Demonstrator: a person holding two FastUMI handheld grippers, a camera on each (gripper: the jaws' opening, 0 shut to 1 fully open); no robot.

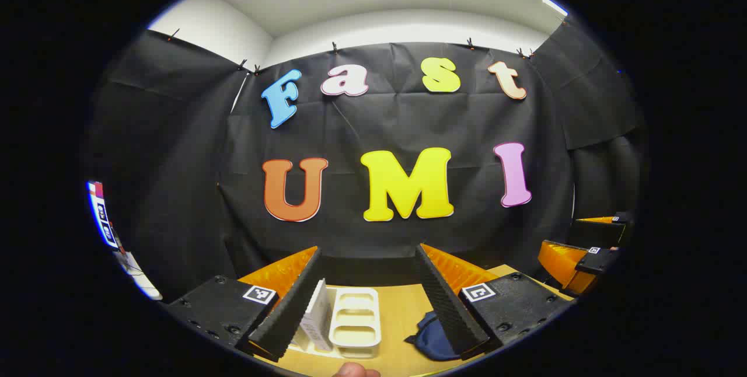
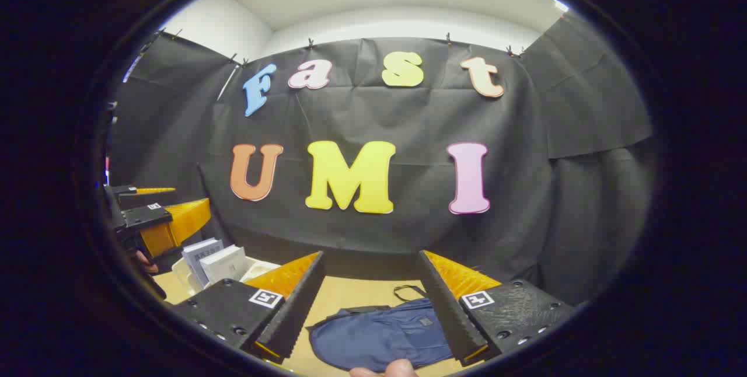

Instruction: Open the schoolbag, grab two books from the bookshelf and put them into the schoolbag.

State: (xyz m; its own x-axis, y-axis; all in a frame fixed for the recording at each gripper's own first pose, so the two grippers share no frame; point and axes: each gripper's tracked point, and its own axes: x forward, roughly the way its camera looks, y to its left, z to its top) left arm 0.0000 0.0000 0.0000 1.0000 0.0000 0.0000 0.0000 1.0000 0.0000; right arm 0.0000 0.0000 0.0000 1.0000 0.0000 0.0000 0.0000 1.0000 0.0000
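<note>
In the right gripper view a dark blue schoolbag (image 2: 379, 336) lies flat on the wooden table (image 2: 356, 295), between and below my open right gripper (image 2: 367, 307), which holds nothing. A white bookshelf rack (image 1: 356, 321) stands on the table in the left gripper view, with a white book (image 1: 318, 316) upright at its left end. My left gripper (image 1: 365, 304) hovers open above the rack. Part of the schoolbag (image 1: 429, 336) shows beside its right finger. In the right gripper view, two books (image 2: 213, 260) stand in the rack at far left, below the left gripper (image 2: 157, 219).
The black cloth wall hangs close behind the table. A fingertip (image 2: 385, 370) shows at the bottom edge of the right gripper view, and another fingertip (image 1: 356, 370) in the left gripper view. The right gripper (image 1: 583, 248) appears at the far right of the left gripper view.
</note>
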